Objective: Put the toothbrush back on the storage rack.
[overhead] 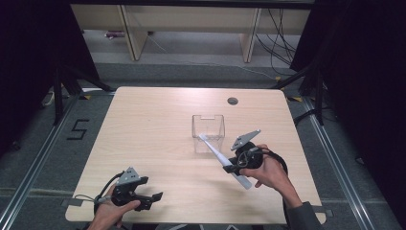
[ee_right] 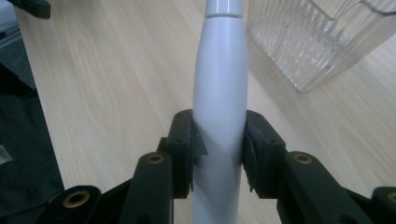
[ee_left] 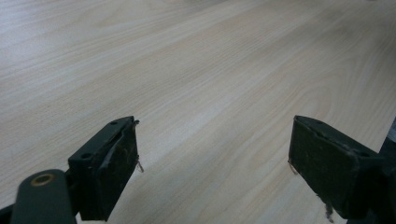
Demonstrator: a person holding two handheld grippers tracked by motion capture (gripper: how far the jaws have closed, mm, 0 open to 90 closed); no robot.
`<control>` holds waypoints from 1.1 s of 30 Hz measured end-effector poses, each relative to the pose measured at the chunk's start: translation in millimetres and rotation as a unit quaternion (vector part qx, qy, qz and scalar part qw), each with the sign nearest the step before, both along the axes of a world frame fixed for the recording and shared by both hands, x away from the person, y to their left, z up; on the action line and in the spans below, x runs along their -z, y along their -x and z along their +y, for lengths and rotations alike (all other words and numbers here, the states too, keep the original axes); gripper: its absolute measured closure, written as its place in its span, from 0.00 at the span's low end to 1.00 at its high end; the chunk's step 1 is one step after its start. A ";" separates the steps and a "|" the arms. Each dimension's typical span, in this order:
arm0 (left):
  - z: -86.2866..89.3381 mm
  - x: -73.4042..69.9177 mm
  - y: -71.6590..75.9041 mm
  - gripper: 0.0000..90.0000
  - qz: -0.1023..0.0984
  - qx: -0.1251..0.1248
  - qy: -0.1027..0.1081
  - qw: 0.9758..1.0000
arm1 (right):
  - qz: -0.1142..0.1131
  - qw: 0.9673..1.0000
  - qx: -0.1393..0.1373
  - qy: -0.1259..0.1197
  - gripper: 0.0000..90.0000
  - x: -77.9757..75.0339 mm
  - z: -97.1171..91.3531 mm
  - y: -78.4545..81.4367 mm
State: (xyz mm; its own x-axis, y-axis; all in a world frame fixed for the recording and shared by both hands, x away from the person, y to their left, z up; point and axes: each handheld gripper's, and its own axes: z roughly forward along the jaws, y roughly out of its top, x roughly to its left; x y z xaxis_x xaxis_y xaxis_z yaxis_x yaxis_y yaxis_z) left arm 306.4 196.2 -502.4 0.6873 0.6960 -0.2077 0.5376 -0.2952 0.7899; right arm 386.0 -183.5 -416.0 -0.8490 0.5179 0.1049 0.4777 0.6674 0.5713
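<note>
A long white wand-like tool is held slantwise over the table, its thin end reaching the clear ribbed plastic box. My right gripper is shut on its thick handle, jaws pressed to both sides, and the clear box stands just beyond at the upper right. My left gripper rests near the table's front left corner, held by a hand. Its jaws are wide apart with only bare wood between them; one pad stands at the left.
The light wooden table has a round cable hole near its far edge. Beyond it are a shelf unit and trailing cables on the floor. Dark frames flank both sides.
</note>
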 end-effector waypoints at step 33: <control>-0.2 0.1 -0.2 0.17 -0.002 -0.004 0.007 1.000 | -0.081 0.988 0.056 -0.122 0.74 -19.3 -19.9 -14.9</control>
State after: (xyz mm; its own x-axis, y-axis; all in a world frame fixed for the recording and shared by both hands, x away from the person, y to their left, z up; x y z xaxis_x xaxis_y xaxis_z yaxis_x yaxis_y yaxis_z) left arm 306.6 195.9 -502.5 0.6830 0.6982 -0.2144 0.5358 -0.2796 0.7967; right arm 400.9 -203.4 -396.7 -0.8032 0.5862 0.1065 0.4309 0.4482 0.7832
